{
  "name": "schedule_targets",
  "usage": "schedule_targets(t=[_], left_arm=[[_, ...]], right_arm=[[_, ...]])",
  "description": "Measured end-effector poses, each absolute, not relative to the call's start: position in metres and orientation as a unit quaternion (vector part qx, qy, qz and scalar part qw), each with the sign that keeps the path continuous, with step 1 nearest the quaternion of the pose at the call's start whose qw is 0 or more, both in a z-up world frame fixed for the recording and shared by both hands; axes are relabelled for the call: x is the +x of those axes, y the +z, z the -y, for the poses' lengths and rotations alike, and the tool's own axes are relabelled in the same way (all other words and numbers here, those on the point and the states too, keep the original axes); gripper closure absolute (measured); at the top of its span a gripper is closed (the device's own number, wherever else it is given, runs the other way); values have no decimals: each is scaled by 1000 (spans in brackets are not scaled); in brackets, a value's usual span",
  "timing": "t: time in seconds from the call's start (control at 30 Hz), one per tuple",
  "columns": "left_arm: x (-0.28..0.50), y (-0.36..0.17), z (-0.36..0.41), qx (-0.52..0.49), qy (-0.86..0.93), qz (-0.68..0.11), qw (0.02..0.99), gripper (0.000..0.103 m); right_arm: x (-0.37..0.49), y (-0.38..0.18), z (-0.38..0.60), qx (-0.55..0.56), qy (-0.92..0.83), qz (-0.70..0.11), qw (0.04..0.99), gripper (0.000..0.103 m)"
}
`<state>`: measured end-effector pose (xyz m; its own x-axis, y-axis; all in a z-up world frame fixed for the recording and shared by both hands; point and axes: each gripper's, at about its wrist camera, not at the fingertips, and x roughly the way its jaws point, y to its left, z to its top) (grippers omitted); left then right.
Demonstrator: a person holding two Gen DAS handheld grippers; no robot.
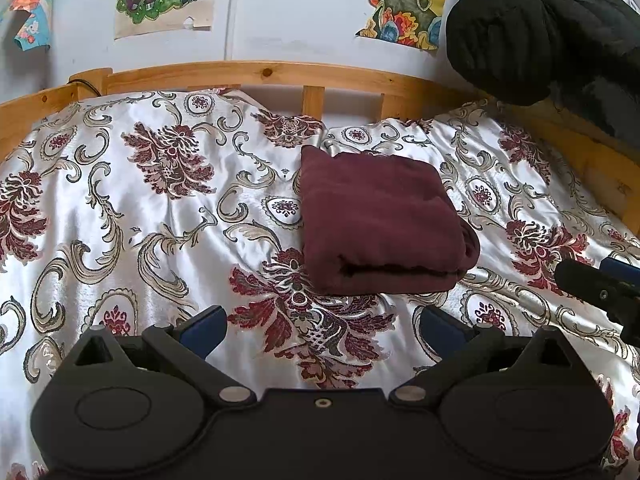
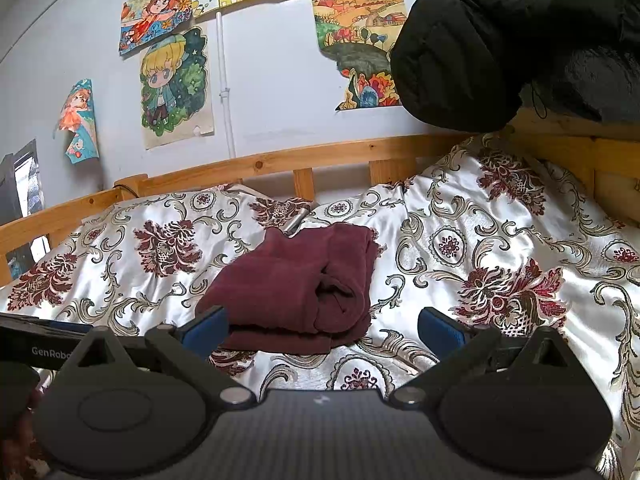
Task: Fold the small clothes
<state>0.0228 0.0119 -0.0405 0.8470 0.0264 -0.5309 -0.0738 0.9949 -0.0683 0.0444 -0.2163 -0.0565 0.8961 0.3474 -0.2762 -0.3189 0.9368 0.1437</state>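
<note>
The maroon garment (image 1: 380, 224) lies folded in a compact bundle on the patterned bedspread (image 1: 140, 220), toward the far middle of the bed. The left gripper (image 1: 322, 330) and right gripper (image 2: 322, 330) both hover spread wide and empty, near the bundle's near edge. The satin looks slick, so a nudge could slide the bundle or spring its layers. The right wrist view shows a loose tucked fold on the bundle's right side; the left shows only a tidy top and near edge.

Home bedroom: wooden bed frame (image 1: 248, 74), floral bedspread (image 1: 120, 208), children's drawings (image 2: 176, 84) on wall.
</note>
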Motion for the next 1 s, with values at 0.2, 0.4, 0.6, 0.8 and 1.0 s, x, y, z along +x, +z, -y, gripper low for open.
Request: schedule_targets(t=[0.2,0.4,0.6,0.8,1.0], left_arm=[[23,-40,-12,-43,27,-275,960,1],[23,-40,-12,-43,26,-276,960,1],[25,-43,-9,-30,30,-290,956,1],[25,-40,-2,35,92,-298,950,1],[21,-36,-2,37,90,-295,951,1]], right_arm=[[44,-56,216,48,171,-150,973,0],[44,-56,216,48,171,-150,972,0],[45,-57,216,48,172,-152,972,0],[45,-59,215,47,172,-153,972,0],[45,-58,215,47,171,-154,972,0]])
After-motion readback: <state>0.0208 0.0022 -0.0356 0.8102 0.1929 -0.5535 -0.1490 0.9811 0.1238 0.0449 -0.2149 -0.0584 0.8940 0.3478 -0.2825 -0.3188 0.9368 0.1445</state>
